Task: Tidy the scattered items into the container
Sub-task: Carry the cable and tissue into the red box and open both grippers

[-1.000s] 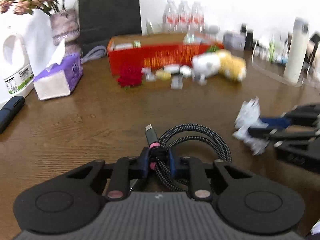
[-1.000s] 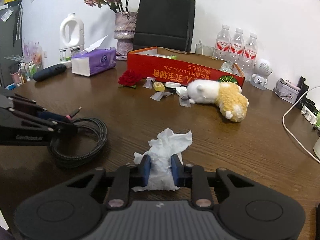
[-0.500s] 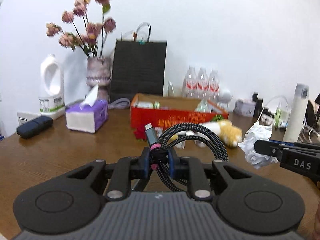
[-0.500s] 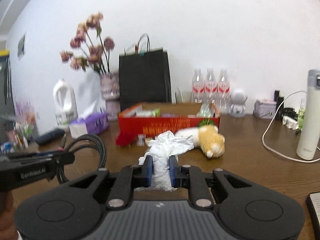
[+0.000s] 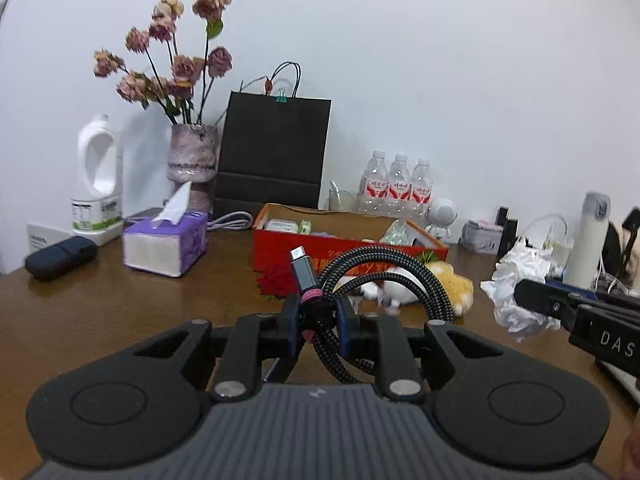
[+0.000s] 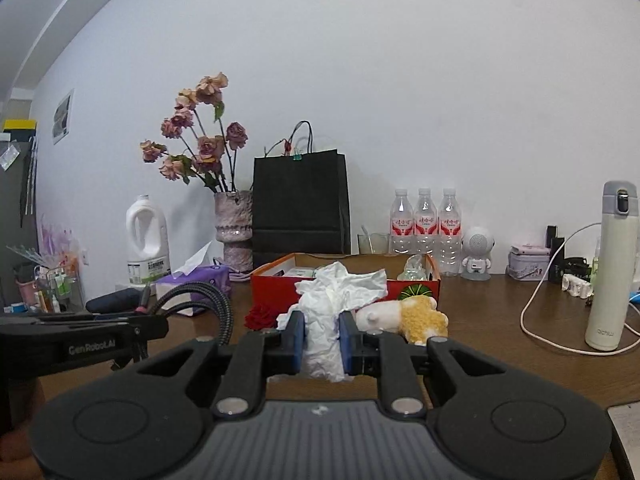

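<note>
My left gripper (image 5: pixel 318 316) is shut on a coiled black braided cable (image 5: pixel 376 272) with a USB plug sticking up, held above the table. My right gripper (image 6: pixel 322 336) is shut on a crumpled white tissue (image 6: pixel 340 292), also lifted; the tissue shows in the left wrist view (image 5: pixel 516 280) too. The red cardboard box (image 5: pixel 280 248) stands ahead with several small items inside; it also shows in the right wrist view (image 6: pixel 276 284). A red rose (image 6: pixel 260 316), a white and yellow plush toy (image 6: pixel 416 316) and small packets lie on the table before the box.
A purple tissue box (image 5: pixel 168 240), a white jug (image 5: pixel 98 172), a vase of dried flowers (image 5: pixel 192 160), a black paper bag (image 5: pixel 276 160) and three water bottles (image 5: pixel 396 184) stand behind. A white thermos (image 6: pixel 612 268) and white cable (image 6: pixel 536 320) are at the right.
Both grippers have lifted off the table with the cable and the tissue and tilted up to level, facing the red box.
</note>
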`<state>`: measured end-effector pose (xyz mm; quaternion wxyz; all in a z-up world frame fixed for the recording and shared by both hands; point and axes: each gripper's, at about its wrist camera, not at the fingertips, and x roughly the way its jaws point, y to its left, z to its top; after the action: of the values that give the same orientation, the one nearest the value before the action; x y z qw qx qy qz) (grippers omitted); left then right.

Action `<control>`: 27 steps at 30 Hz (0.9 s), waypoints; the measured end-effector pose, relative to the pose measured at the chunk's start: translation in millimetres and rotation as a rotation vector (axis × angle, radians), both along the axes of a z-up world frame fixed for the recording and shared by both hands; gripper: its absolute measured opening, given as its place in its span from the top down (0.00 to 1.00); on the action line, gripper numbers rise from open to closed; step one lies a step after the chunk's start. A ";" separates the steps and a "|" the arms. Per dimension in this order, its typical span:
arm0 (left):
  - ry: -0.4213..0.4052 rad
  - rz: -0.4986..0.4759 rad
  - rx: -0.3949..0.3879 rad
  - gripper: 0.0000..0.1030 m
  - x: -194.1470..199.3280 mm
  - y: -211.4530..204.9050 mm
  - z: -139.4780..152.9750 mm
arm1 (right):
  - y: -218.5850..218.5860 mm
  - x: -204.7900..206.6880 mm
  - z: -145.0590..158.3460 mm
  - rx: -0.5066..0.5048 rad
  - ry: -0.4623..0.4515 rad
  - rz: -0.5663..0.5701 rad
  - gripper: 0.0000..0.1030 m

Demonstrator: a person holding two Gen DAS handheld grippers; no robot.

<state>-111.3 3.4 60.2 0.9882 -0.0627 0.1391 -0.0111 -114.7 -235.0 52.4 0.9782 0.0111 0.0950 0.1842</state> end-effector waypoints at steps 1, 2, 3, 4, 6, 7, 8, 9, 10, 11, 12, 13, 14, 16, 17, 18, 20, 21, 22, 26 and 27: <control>0.004 -0.010 -0.010 0.81 12.2 0.9 4.2 | -1.6 8.1 2.7 0.005 0.003 -0.006 0.83; 0.012 -0.021 -0.015 0.81 27.4 1.2 9.3 | -3.6 18.4 6.4 0.010 0.002 -0.012 0.83; 0.023 -0.031 -0.019 0.81 44.3 1.2 14.5 | -5.8 32.2 11.7 0.016 -0.001 -0.022 0.83; 0.031 -0.038 -0.025 0.81 60.8 1.3 18.7 | -7.5 47.3 17.0 0.022 -0.002 -0.028 0.83; 0.053 -0.054 -0.026 0.81 100.5 0.7 27.6 | -10.9 78.4 26.7 0.039 0.002 -0.026 0.83; 0.068 -0.064 -0.018 0.81 122.1 -0.1 32.3 | -11.3 94.9 31.2 0.040 0.008 -0.022 0.83; 0.094 -0.072 -0.017 0.81 149.5 -0.8 38.2 | -10.8 113.4 36.0 0.032 0.020 -0.020 0.83; 0.128 -0.086 -0.017 0.81 176.6 -1.0 44.3 | -9.7 134.8 42.1 0.024 0.029 -0.020 0.83; 0.163 -0.098 -0.030 0.81 202.2 -0.4 49.5 | -7.1 155.6 48.2 0.011 0.046 -0.016 0.83; 0.212 -0.115 -0.041 0.81 236.0 -0.4 54.8 | -5.4 179.9 55.4 0.000 0.066 -0.011 0.83; 0.256 -0.131 -0.037 0.81 264.6 -2.3 58.1 | -3.6 205.3 62.2 -0.007 0.084 -0.007 0.83; 0.299 -0.145 -0.029 0.81 292.2 -5.3 59.6 | -0.5 231.9 67.6 -0.026 0.114 0.004 0.83; 0.352 -0.174 0.002 0.81 322.6 -11.8 58.1 | 4.9 264.7 72.1 -0.066 0.159 0.018 0.83; 0.474 -0.169 0.050 0.81 375.9 -24.8 46.9 | 16.6 321.6 72.4 -0.170 0.263 0.027 0.83; 0.539 -0.198 0.071 0.81 402.8 -32.0 37.4 | 20.7 353.8 68.2 -0.222 0.334 0.024 0.83; 0.588 -0.226 0.072 0.81 422.3 -37.0 27.9 | 24.8 386.9 62.0 -0.265 0.413 0.018 0.83; 0.675 -0.220 0.097 0.81 451.6 -48.1 6.6 | 31.1 434.5 48.8 -0.315 0.550 0.024 0.83; 0.695 -0.227 0.104 0.81 462.4 -51.6 -2.0 | 33.3 455.4 41.3 -0.314 0.609 0.026 0.83; 0.713 -0.204 0.104 0.81 472.0 -52.9 -9.7 | 36.0 469.6 34.3 -0.321 0.654 0.031 0.83; 0.756 -0.193 0.082 0.79 497.1 -54.2 -25.3 | 49.9 507.2 8.1 -0.406 0.748 0.018 0.82; 0.760 -0.184 0.080 0.70 500.4 -54.2 -27.7 | 52.4 515.4 0.6 -0.418 0.782 0.026 0.81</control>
<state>389.2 -50.8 32.5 0.8628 -0.0111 0.5006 -0.0703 400.7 -182.6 53.1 0.8477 -0.1191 0.4931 0.1552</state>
